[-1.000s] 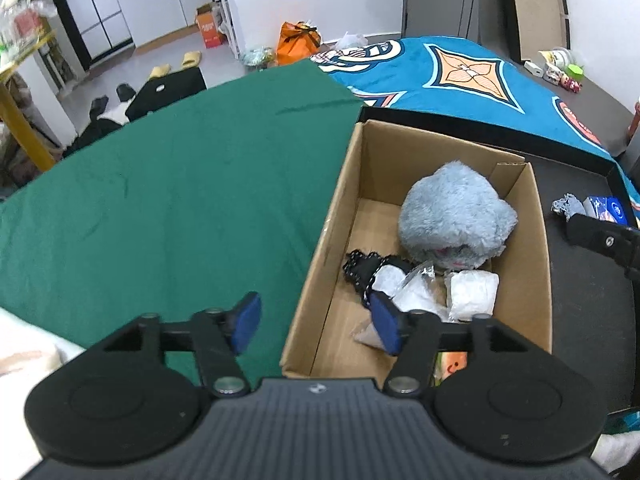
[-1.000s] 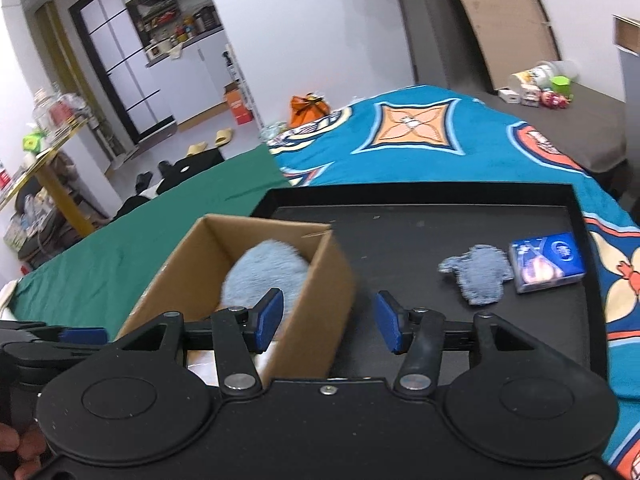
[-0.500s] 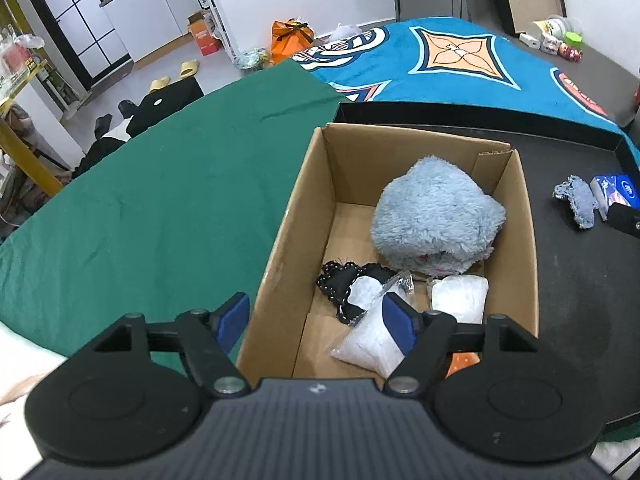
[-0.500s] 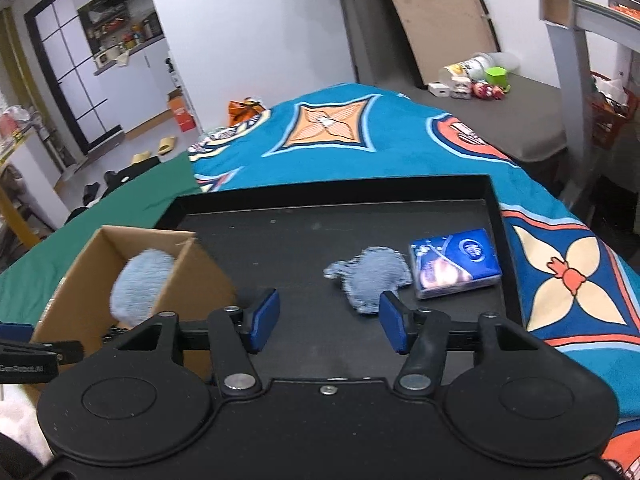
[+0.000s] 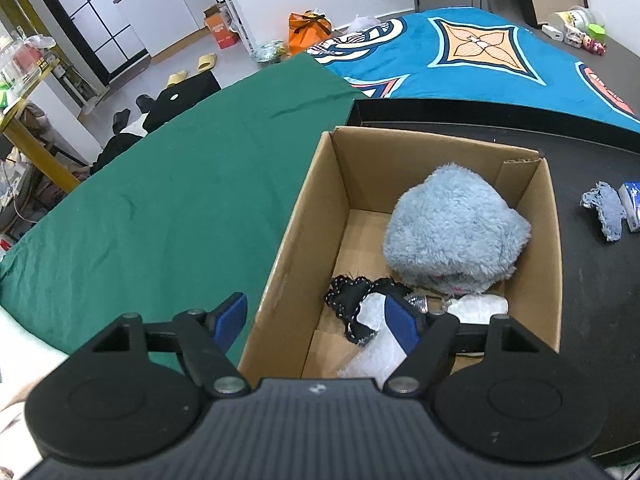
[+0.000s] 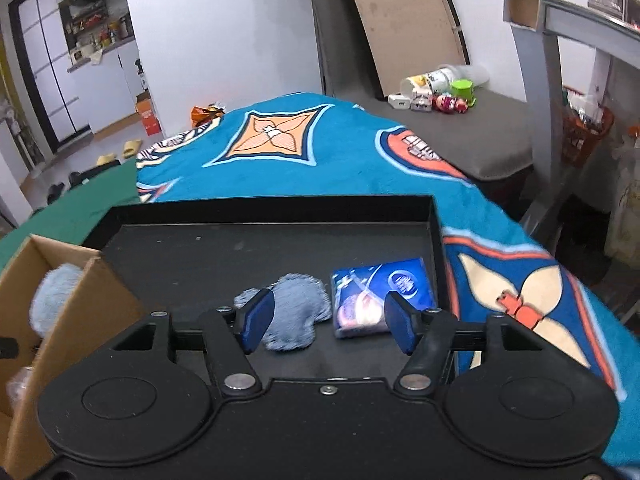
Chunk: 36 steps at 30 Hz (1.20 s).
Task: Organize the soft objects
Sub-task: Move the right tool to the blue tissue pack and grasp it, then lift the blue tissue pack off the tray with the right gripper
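An open cardboard box [image 5: 304,216] stands on the black tray [image 6: 280,240]. It holds a fluffy pale-blue plush [image 5: 452,236], a black lace item [image 5: 352,300] and white plastic-wrapped bundles [image 5: 372,344]. My left gripper [image 5: 316,320] is open and empty, hovering over the box's near left wall. On the tray lie a small grey-blue cloth [image 6: 296,312] and a blue tissue pack [image 6: 380,292]. My right gripper [image 6: 328,320] is open and empty, just above and before these two. The box [image 6: 60,312] and plush [image 6: 52,296] show at the left of the right wrist view.
The tray sits on a bed with a teal patterned blanket [image 6: 320,152] and a green sheet [image 5: 160,184]. A grey mattress with toys [image 6: 448,96] lies beyond. A metal shelf frame [image 6: 536,92] stands at the right. Floor clutter [image 5: 192,76] lies at the far left.
My right gripper has swung right, away from the box, and come close over the grey-blue cloth and tissue pack. My left gripper has shifted so the box sits more central. Both stay open.
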Each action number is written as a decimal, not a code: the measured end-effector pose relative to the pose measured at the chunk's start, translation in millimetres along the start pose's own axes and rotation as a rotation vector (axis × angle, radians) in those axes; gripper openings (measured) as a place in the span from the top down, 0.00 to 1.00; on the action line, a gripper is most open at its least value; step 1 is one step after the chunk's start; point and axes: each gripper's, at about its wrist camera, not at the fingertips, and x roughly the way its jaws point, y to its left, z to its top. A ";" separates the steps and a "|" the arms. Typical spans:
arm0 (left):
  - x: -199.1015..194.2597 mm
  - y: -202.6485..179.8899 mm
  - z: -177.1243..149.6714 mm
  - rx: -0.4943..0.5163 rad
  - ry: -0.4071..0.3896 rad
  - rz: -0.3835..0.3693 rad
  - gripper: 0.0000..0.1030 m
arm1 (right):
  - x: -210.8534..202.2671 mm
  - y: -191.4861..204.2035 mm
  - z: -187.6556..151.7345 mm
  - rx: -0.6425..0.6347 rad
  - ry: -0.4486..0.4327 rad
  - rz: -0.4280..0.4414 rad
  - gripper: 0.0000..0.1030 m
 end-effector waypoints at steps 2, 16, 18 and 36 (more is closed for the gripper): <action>2.3 -2.1 1.6 0.011 0.005 0.006 0.28 | 5.2 -2.1 1.4 -0.021 -0.002 -0.018 0.41; 15.6 -12.2 8.2 0.057 0.035 0.022 0.27 | 41.9 -9.3 0.5 -0.094 0.051 -0.099 0.26; 17.4 -12.6 7.3 0.061 0.040 0.024 0.27 | 46.7 -11.8 -0.8 -0.079 0.068 -0.097 0.26; 15.2 -4.9 -2.3 0.059 0.047 0.040 0.27 | 35.1 -8.0 1.6 -0.082 0.081 -0.068 0.65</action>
